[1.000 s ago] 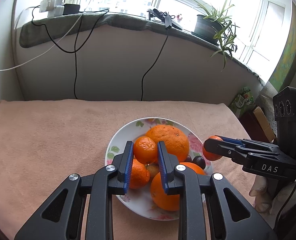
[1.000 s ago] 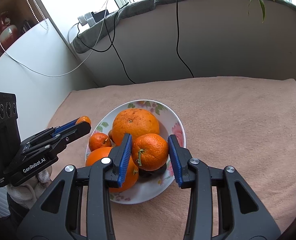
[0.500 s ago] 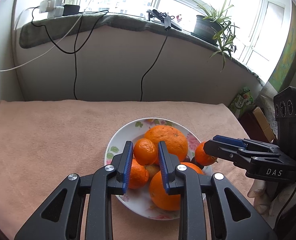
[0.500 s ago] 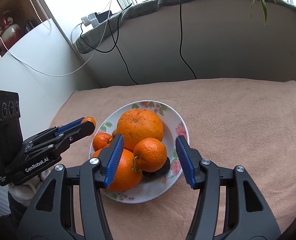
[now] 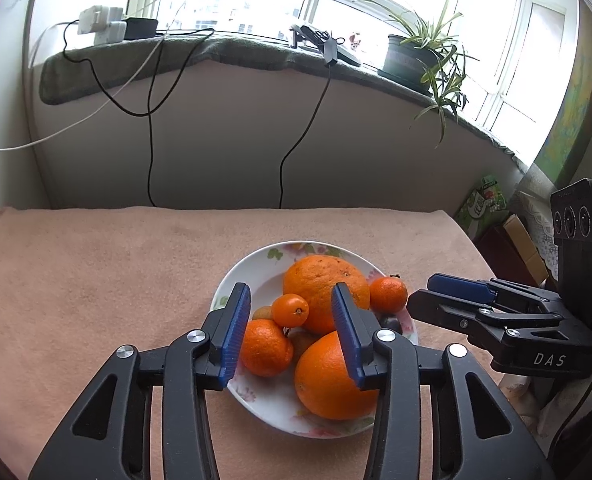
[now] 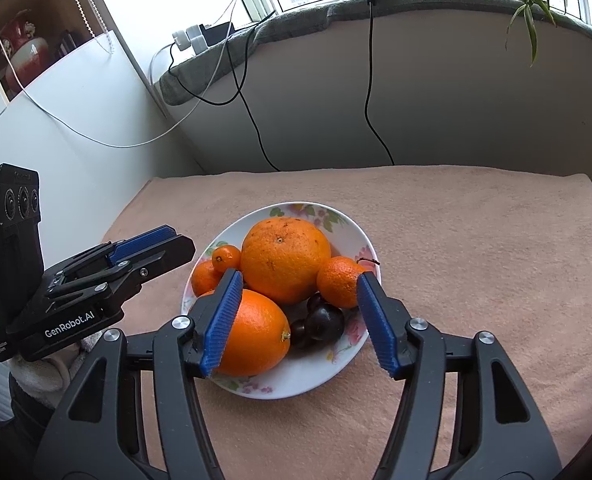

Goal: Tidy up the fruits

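A windowsill with cables and a potted plant backs the table, draped in a peach cloth. All visible fruit sits piled on the floral plate: a big orange at centre, mandarins at 3 and 9 o'clock; nothing lies loose, so the sorting looks nearly finished. The left hand-held gripper and right hand-held gripper tilt down over the plate, jaws opening, pressing nothing.

From my remote station I see a glossy glazed floral plate on a matt, nappy peach cloth. The oranges' pebbled peel shines faintly; the dark plums look smooth. My grippers' matt black plastic carries ribbed blue pads and bright metal screws.
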{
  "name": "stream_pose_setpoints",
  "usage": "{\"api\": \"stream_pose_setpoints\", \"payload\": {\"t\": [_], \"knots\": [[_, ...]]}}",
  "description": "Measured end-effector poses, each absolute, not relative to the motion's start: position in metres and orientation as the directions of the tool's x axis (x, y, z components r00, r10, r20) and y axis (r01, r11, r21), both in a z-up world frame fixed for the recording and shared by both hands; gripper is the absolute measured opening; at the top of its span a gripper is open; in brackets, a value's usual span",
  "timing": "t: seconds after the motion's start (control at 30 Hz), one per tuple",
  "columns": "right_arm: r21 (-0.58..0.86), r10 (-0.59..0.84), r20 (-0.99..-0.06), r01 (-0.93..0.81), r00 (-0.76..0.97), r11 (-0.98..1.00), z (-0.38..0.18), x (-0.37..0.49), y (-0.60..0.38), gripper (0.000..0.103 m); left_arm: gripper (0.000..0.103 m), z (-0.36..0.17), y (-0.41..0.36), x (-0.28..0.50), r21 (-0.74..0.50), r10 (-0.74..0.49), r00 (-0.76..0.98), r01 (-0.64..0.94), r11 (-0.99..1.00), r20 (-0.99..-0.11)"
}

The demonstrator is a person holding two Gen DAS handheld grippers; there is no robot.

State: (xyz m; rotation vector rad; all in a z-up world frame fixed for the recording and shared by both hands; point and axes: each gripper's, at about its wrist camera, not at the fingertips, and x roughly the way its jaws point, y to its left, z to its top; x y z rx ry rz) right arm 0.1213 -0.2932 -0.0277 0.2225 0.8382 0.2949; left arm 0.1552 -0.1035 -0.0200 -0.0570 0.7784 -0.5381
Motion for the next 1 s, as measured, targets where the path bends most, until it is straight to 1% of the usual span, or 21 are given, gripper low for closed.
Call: {"api": "stream_pose_setpoints", "payload": {"t": [0.03, 0.1, 0.13, 0.17, 0.2, 0.23, 0.33, 0.4, 0.5, 0.7, 1.0], "knots": [[0.303, 0.339, -0.695, -0.17, 0.634, 0.938, -0.027, 0.12, -0.293, 0.062, 0.043, -0.02, -0.104, 0.155, -0.242, -0.481, 0.586, 0.44, 0.865, -0.652], [0.292, 0.332, -0.695, -0.171, 0.638, 0.941, -0.025, 0.118, -0.292, 0.062, 0.05, -0.019, -0.103, 0.154, -0.241, -0.479, 0.59, 0.438, 0.866, -0.65], [0.286, 0.327, -0.694, -0.172, 0.641, 0.943, -0.025, 0.118, -0.292, 0.063, 0.051, -0.019, -0.103, 0.154, -0.241, -0.478, 0.592, 0.436, 0.867, -0.649], [0.279, 0.322, -0.694, -0.171, 0.644, 0.945, -0.024, 0.117, -0.291, 0.067, 0.053, -0.018, -0.102, 0.154, -0.242, -0.478, 0.593, 0.435, 0.867, -0.648], [0.272, 0.315, -0.691, -0.169, 0.65, 0.947, -0.023, 0.115, -0.291, 0.075, 0.057, -0.018, -0.102, 0.154, -0.241, -0.476, 0.595, 0.433, 0.869, -0.648], [0.264, 0.308, -0.687, -0.169, 0.658, 0.95, -0.022, 0.113, -0.291, 0.077, 0.059, -0.017, -0.102, 0.153, -0.238, -0.472, 0.598, 0.43, 0.871, -0.647], [0.24, 0.291, -0.684, -0.171, 0.669, 0.956, -0.019, 0.109, -0.289, 0.078, 0.061, -0.016, -0.101, 0.152, -0.235, -0.468, 0.605, 0.426, 0.874, -0.645], [0.225, 0.277, -0.681, -0.167, 0.678, 0.96, -0.016, 0.106, -0.289, 0.079, 0.067, -0.016, -0.1, 0.151, -0.232, -0.462, 0.609, 0.421, 0.877, -0.644], [0.201, 0.255, -0.672, -0.16, 0.695, 0.967, -0.013, 0.102, -0.288, 0.084, 0.067, -0.015, -0.099, 0.15, -0.229, -0.459, 0.614, 0.418, 0.879, -0.642], [0.112, 0.176, -0.671, -0.136, 0.72, 0.984, -0.01, 0.093, -0.282, 0.085, 0.067, -0.014, -0.097, 0.146, -0.218, -0.45, 0.624, 0.414, 0.884, -0.639], [0.095, 0.14, -0.66, -0.103, 0.738, 0.99, -0.009, 0.08, -0.281, 0.085, 0.067, -0.013, -0.095, 0.141, -0.205, -0.437, 0.635, 0.407, 0.89, -0.637]]}}
